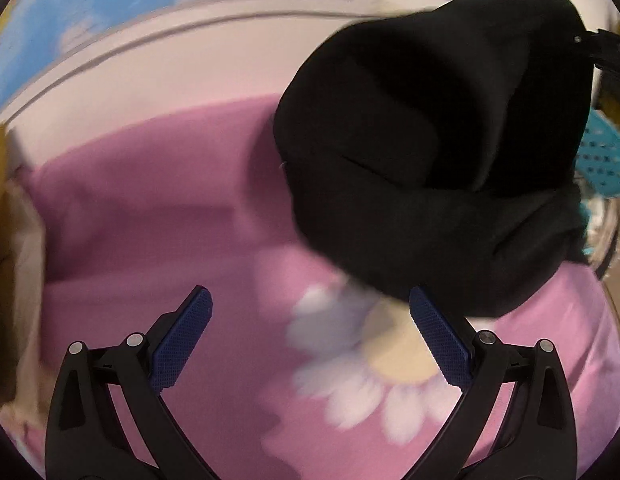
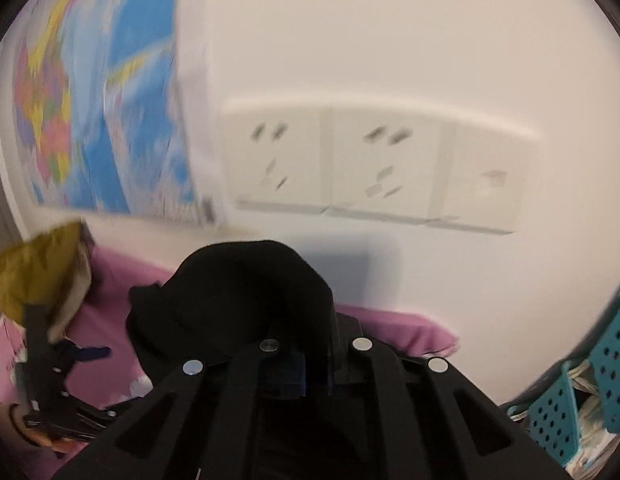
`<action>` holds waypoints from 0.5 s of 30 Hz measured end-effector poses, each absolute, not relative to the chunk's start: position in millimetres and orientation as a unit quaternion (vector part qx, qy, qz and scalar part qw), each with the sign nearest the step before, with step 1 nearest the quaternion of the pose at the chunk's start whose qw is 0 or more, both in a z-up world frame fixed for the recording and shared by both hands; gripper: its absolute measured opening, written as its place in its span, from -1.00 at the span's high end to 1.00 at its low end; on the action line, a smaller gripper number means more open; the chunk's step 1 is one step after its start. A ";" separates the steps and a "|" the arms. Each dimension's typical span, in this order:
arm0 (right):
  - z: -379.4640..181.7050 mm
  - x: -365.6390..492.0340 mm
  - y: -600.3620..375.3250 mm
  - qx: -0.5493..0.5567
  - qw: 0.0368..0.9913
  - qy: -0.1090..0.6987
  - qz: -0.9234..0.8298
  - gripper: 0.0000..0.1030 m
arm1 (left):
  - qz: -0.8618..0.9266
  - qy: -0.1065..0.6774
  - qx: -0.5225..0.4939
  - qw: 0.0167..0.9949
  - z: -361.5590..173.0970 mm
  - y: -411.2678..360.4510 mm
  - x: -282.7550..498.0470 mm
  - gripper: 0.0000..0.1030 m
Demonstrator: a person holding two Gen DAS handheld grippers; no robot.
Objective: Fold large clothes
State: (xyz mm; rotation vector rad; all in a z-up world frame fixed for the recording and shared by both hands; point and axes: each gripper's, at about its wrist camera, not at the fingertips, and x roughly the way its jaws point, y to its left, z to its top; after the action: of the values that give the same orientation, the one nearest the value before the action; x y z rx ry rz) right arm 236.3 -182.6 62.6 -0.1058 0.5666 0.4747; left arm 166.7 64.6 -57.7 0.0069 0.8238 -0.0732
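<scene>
A bunched black garment (image 1: 434, 152) hangs in the air above a pink flowered sheet (image 1: 158, 216). My right gripper (image 2: 314, 368) is shut on the black garment (image 2: 238, 296) and holds it up; it shows at the right edge of the left wrist view (image 1: 606, 50). My left gripper (image 1: 310, 336) is open and empty, low over the sheet, below and left of the garment. It shows at the left of the right wrist view (image 2: 70, 360).
A white wall with sockets (image 2: 374, 168) and a world map (image 2: 110, 100) stands behind the bed. A teal perforated basket (image 2: 582, 384) sits at the right. A yellow-brown object (image 2: 34, 272) lies at the left.
</scene>
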 end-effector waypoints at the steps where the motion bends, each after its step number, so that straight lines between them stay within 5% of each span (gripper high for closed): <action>1: 67.3 238.2 -188.4 -0.042 0.932 0.275 0.234 0.88 | -0.043 0.395 0.007 0.918 -56.9 60.7 169.6 -0.89; 10: 111.6 232.6 -257.2 0.049 0.946 0.228 0.223 0.88 | -0.102 0.415 -0.009 0.904 -69.9 31.9 205.6 -0.86; 12: 122.9 228.6 -263.8 0.050 0.950 0.217 0.218 0.88 | -0.125 0.408 -0.005 0.904 -66.6 20.4 212.7 -0.24; 13: 128.8 226.9 -269.0 0.057 0.951 0.212 0.217 0.88 | -0.135 0.409 0.004 0.902 -65.2 13.4 215.7 0.60; 15: 139.5 221.7 -276.0 0.058 0.955 0.203 0.208 0.88 | -0.156 0.409 0.007 0.899 -58.0 -2.7 220.2 0.86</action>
State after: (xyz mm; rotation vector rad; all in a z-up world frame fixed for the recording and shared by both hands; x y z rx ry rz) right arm 221.7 -276.0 139.5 0.1173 0.4127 0.4227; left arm 220.2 -2.7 -58.0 0.0136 0.8472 -0.3229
